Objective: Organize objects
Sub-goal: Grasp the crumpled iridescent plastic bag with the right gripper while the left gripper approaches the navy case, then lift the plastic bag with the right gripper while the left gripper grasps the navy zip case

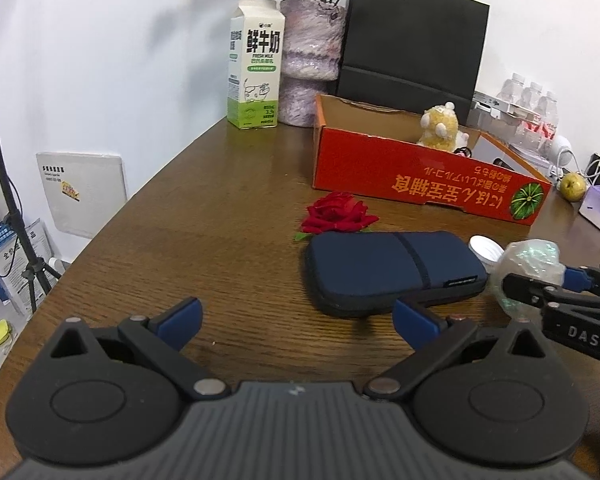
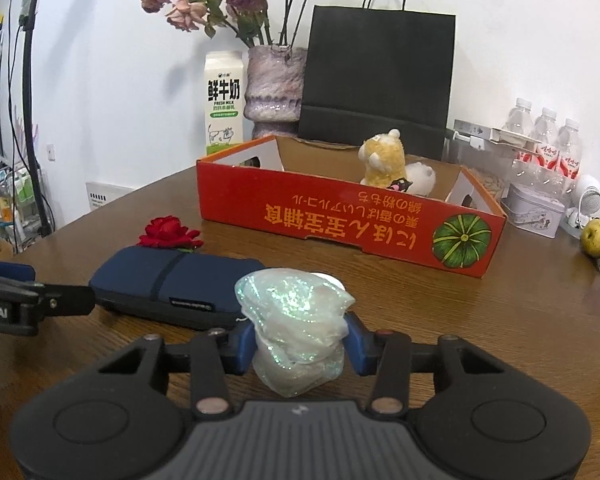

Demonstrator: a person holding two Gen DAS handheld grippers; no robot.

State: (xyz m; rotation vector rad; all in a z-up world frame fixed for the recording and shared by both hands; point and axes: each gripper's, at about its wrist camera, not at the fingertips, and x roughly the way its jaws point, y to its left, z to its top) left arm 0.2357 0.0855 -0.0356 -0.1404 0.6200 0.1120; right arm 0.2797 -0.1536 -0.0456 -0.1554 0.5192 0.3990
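In the right wrist view the open box (image 2: 340,220) sits mid-frame on the desk (image 2: 500,340), with the plush toy (image 2: 382,158) inside it toward the right. Behind the box, from left to right, stand the milk carton (image 2: 224,104), the vase (image 2: 274,88) and the paper bag (image 2: 376,76). Left of the box lies the rose (image 2: 168,232), and just before it the pouch (image 2: 172,284). The wrapped bundle (image 2: 296,320) is at lower centre, right of the pouch. At the far right lies the fruit (image 2: 598,236).
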